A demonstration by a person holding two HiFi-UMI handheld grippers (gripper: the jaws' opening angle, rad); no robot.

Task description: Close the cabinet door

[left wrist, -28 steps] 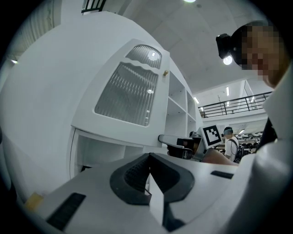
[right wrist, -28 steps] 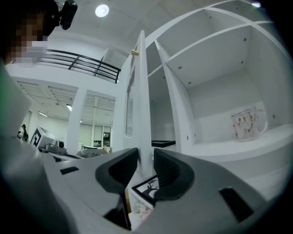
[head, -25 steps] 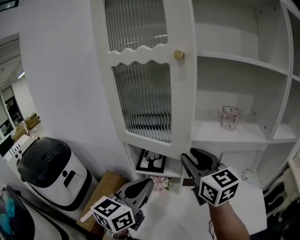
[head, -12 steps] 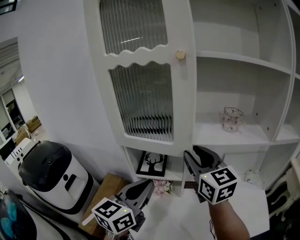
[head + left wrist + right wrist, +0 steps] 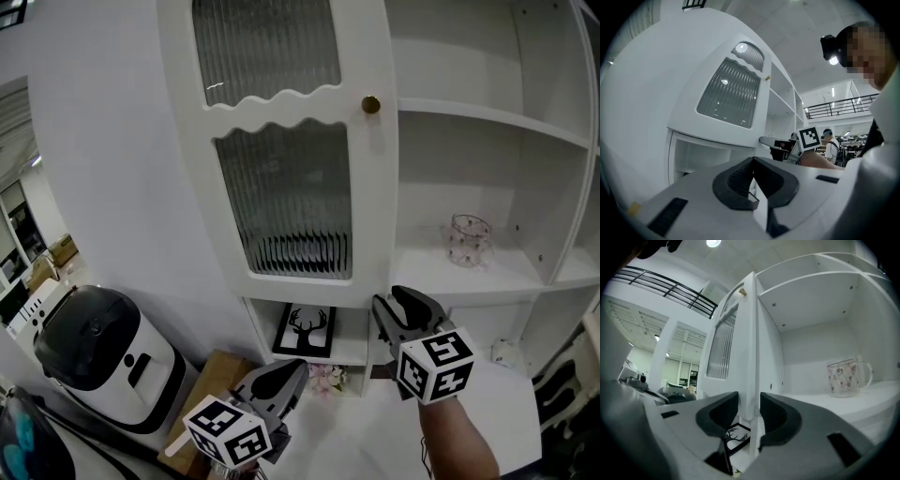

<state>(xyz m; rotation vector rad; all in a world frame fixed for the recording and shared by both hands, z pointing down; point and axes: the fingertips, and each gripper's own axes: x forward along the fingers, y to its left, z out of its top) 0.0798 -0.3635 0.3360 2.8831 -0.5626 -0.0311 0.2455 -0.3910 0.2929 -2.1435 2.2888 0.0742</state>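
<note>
cabinet door [image 5: 281, 187] stands open, swung out left of the bare shelves; closing under way, most of the swing left, by my read; right gripper [image 5: 394, 309] clamped on the door's lower free edge; left gripper [image 5: 286, 373] clenched, empty, held low; count: one door, one brass knob [image 5: 371, 104], one glass mug [image 5: 468, 240], one deer picture [image 5: 307, 328]

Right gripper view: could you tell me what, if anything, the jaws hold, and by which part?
The right gripper grips the cabinet door by the lower part of its free edge, one pad on each face.
</note>
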